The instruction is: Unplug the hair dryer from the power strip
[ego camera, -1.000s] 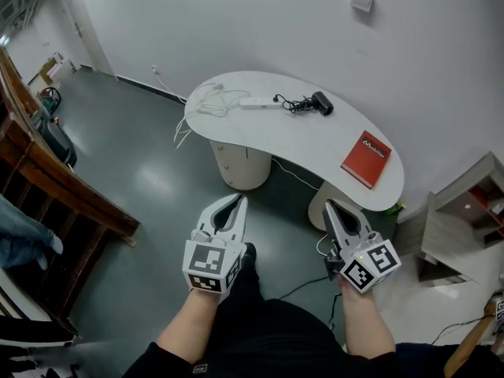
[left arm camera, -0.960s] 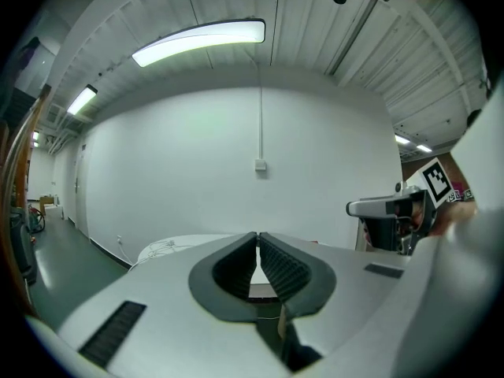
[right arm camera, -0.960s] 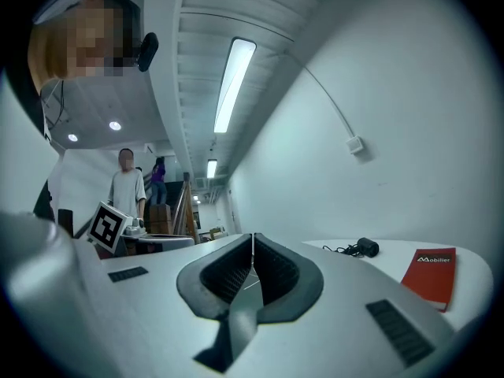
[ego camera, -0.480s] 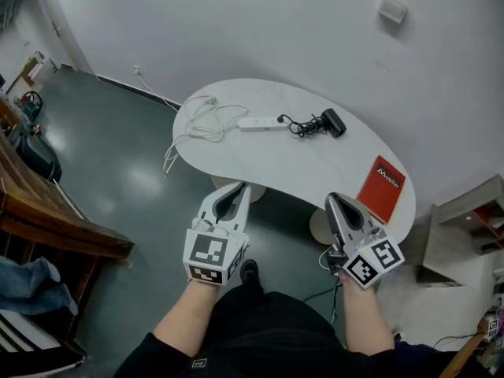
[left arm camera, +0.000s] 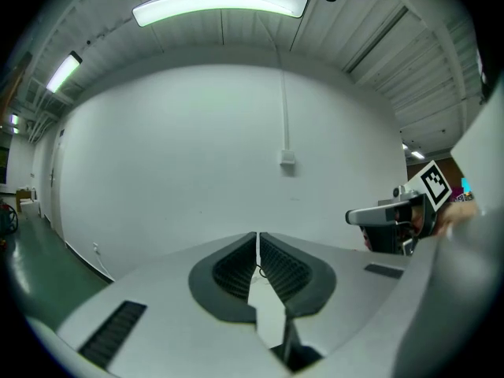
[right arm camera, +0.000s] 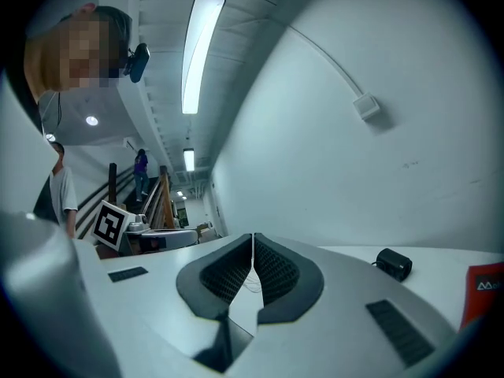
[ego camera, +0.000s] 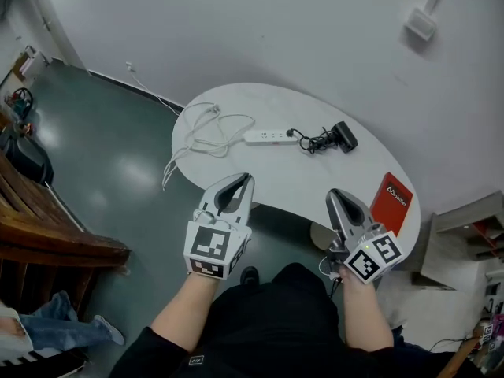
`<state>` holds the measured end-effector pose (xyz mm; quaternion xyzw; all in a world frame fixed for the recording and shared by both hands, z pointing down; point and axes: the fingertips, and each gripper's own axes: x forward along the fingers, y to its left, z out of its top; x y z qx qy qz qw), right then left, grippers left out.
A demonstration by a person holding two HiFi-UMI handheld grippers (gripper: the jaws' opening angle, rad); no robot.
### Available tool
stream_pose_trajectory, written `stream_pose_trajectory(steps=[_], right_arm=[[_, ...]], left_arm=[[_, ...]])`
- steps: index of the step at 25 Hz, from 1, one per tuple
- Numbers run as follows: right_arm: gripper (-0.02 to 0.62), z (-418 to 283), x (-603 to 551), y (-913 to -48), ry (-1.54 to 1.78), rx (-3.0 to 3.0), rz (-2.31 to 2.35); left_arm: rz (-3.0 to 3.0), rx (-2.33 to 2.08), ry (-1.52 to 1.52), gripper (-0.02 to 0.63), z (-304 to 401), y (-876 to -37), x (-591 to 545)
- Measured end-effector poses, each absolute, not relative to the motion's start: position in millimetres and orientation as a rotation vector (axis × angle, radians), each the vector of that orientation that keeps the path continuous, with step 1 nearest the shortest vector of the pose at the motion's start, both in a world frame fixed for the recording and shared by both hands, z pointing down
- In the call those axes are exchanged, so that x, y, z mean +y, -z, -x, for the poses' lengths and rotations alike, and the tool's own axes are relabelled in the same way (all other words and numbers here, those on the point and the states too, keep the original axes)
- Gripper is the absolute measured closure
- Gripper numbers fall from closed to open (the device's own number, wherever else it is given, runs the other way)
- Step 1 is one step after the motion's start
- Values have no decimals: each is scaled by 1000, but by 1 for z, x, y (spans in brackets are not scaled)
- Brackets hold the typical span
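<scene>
Moved: I am closer to the power strip (ego camera: 269, 137).
Jaws: left gripper (ego camera: 245, 177), right gripper (ego camera: 331, 193) pressed together, empty.
Hair dryer (ego camera: 343, 136): seemingly still plugged in.

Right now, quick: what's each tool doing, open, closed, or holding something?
Left tool: closed, empty.
Right tool: closed, empty.

The right gripper (right arm camera: 253, 246) has its jaws pressed together, empty. At three o'clock from them the hair dryer (right arm camera: 392, 264) lies on the white table (right arm camera: 441, 263).
</scene>
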<state>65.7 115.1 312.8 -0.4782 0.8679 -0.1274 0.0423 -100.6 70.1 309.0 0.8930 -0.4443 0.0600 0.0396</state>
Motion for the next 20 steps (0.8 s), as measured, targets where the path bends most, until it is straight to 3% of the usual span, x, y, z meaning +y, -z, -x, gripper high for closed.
stream_pose_trajectory(steps=[10, 20], right_arm=[[560, -48, 49, -317, 417, 2709, 1373], [560, -78, -28, -330, 438, 2718, 1314]], left_arm=[[-2687, -1390, -232, 583, 108, -324, 18], [-2635, -1434, -318, 583, 81, -340, -50]])
